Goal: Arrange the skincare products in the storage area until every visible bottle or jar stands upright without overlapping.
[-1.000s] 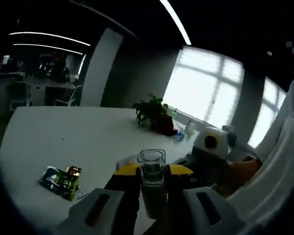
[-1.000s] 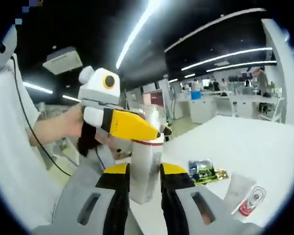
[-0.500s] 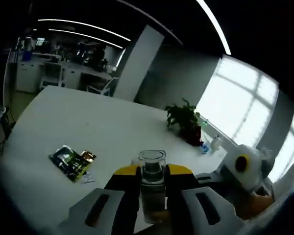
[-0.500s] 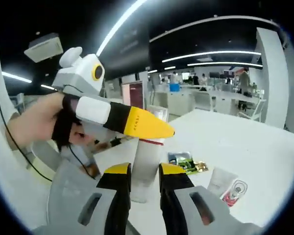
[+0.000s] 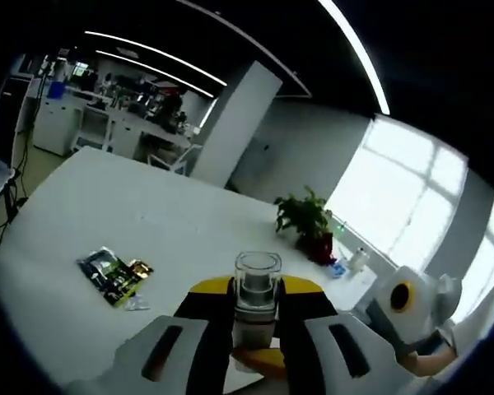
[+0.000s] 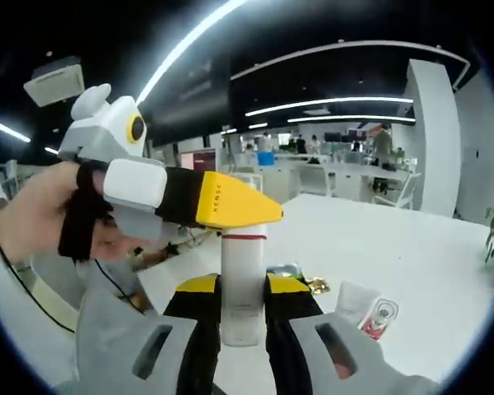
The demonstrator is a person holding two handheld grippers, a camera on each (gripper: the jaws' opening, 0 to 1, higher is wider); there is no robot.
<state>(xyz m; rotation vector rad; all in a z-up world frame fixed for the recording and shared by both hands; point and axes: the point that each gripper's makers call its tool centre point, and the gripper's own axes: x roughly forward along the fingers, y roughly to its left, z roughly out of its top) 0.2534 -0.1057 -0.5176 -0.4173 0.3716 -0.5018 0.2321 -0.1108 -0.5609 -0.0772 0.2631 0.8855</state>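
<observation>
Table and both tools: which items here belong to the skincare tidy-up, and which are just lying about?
Job items:
- white bottle with clear cap, gripped by the left tool and the right tool
- white tube
- red-and-white pack

Lying about:
- green snack packet
- potted plant
- small bottle by the window

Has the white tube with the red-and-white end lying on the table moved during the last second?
Cannot tell. The white tube lies by the green-and-gold sachet as before; the whole view has shifted, so the camera moved, and their spacing looks unchanged.
</observation>
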